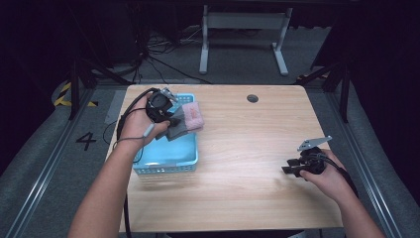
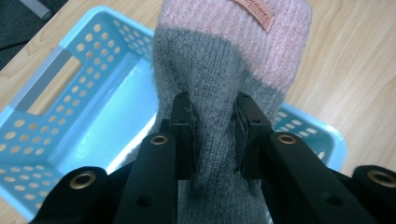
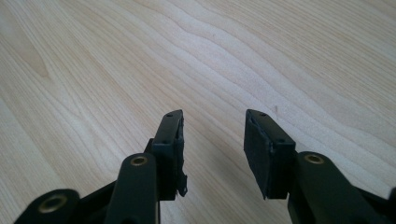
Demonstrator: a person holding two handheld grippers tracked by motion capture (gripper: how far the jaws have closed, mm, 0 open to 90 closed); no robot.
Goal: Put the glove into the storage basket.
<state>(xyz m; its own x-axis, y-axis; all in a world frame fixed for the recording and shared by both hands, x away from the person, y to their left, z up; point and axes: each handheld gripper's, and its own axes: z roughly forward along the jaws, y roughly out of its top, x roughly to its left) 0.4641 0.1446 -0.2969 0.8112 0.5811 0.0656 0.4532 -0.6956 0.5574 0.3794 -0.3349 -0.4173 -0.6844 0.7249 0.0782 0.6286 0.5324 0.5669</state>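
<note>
A knitted sock (image 1: 187,120) (image 2: 219,70), grey with a pink cuff and a small label, hangs over the far right part of a light blue perforated basket (image 1: 168,159) (image 2: 56,84). My left gripper (image 1: 171,121) (image 2: 213,128) is shut on the sock's grey part, the fabric bunched between both pads. My right gripper (image 1: 289,170) (image 3: 213,140) rests low over the bare wooden table (image 1: 247,148) (image 3: 140,56) at the right, open with nothing between its jaws.
The basket stands at the table's left edge and its floor looks bare. A round cable hole (image 1: 252,98) lies at the table's far side. A white desk frame (image 1: 242,34) stands on the floor beyond.
</note>
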